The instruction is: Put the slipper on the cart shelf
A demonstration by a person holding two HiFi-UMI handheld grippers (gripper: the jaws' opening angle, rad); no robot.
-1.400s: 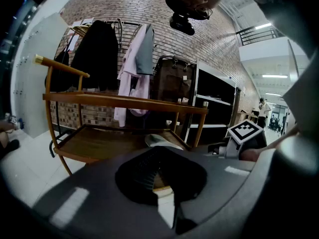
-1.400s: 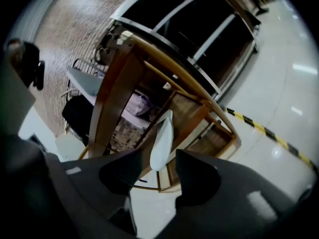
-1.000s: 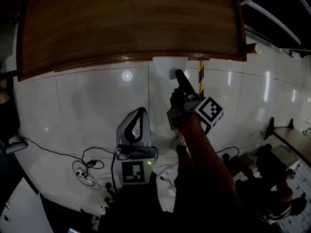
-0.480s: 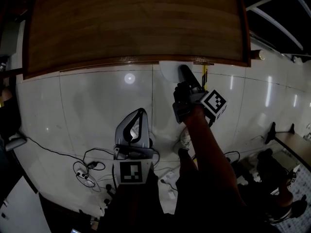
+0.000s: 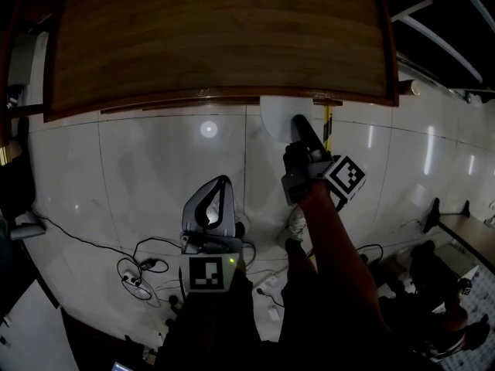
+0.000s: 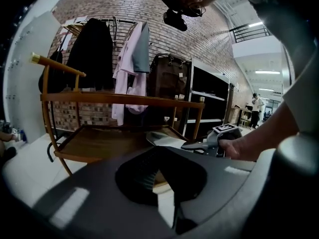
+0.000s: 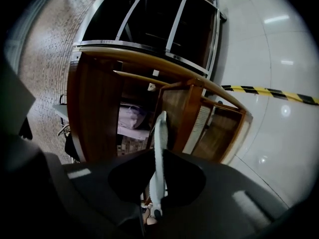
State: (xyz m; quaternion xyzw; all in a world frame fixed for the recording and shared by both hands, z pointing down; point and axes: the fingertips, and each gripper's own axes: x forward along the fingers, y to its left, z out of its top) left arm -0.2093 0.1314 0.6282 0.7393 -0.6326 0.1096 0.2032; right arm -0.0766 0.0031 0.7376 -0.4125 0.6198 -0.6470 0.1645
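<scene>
Beside wooden cart (image 5: pixel 216 37), pale slipper (image 7: pixel 158 133) edge-on between closing right tongs (image 5: pixel 303 134), apparently pinched.

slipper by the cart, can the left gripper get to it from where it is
Probably yes: only open floor lies between the left gripper and the slipper, but the right gripper's jaws are closing on it.

loft office: brick wall (image 6: pixel 124 1), coat rack (image 6: pixel 99 20)
</scene>
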